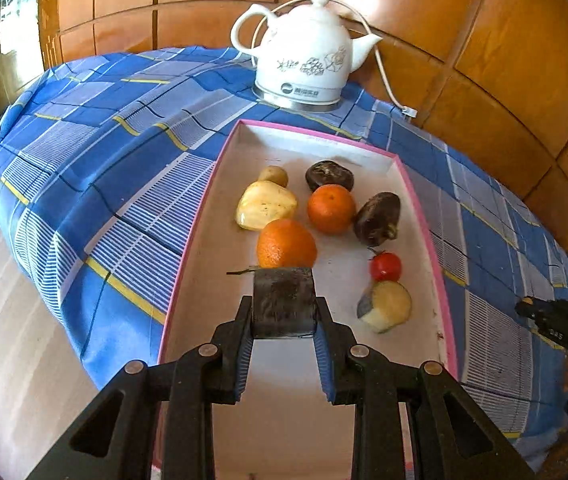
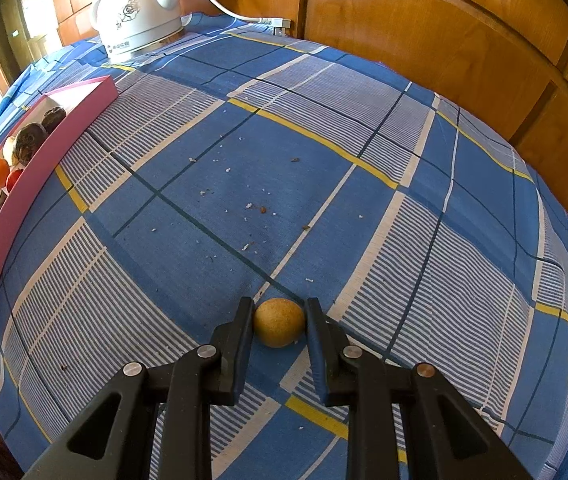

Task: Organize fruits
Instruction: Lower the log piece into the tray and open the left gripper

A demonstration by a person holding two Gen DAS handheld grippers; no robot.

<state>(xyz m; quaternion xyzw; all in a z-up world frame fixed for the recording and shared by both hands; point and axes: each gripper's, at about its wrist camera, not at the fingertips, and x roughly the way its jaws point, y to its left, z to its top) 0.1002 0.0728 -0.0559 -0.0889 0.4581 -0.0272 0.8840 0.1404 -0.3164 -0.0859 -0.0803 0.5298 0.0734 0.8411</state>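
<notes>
Left wrist view: black two-finger left gripper (image 1: 284, 316) above the near half of the shallow white cardboard tray with pink rim (image 1: 424, 216), pinching a dark, flat-cut vegetable chunk (image 1: 284, 302) between blue-padded fingers (image 1: 244, 356). Inside the tray: two round oranges (image 1: 286, 243) side by side, pale yellow lumpy fruit (image 1: 265, 205), small tan potato-like ball (image 1: 274, 176), two dark purple-brown pieces (image 1: 377, 218), small red tomato (image 1: 385, 266), cut pale wedge with bluish skin (image 1: 386, 306). White ceramic electric kettle (image 1: 306, 60) behind the tray on the blue plaid tablecloth (image 1: 104, 168).

Right wrist view: black right gripper (image 2: 280, 322) low over the cloth, well apart from the tray, closed onto a small round tan-yellow fruit (image 2: 279, 322), both fingers touching its sides. Scattered crumbs (image 2: 250, 206) beyond.
</notes>
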